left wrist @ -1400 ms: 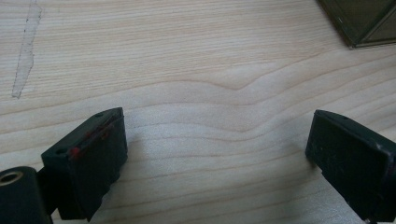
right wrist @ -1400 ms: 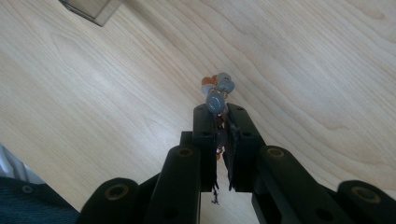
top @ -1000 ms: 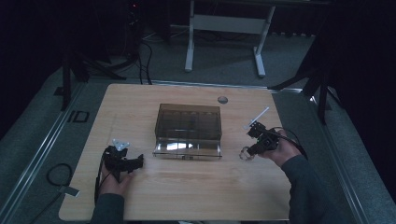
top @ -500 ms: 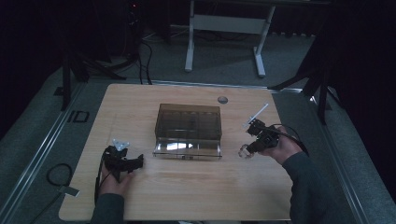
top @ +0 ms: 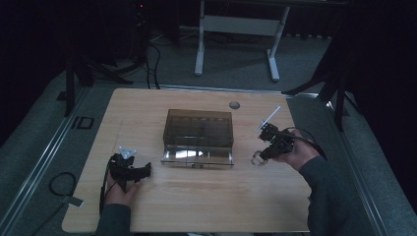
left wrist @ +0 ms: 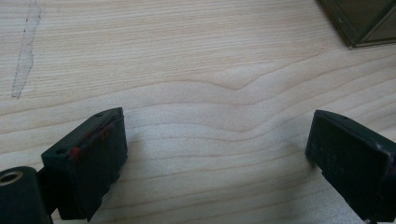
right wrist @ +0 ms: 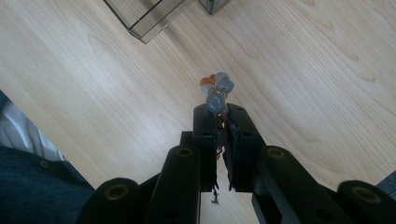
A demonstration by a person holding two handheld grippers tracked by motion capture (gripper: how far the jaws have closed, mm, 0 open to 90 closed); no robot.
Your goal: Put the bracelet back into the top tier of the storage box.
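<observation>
Beaded bracelet [right wrist: 216, 91]: light, limp, slippery; pinch across strand. Right gripper [right wrist: 217, 122] fingers clenched on it, right of box [top: 199, 129]. Left gripper [left wrist: 217, 154] released over desk [top: 206, 196]

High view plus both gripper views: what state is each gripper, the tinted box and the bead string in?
Left gripper: open, jaws wide apart over bare wood, holding nothing.
Right gripper: shut on the string of pale blue and orange beads.
Smoky transparent plastic box: upright on the wooden table, its clear front drawer pulled out.
</observation>
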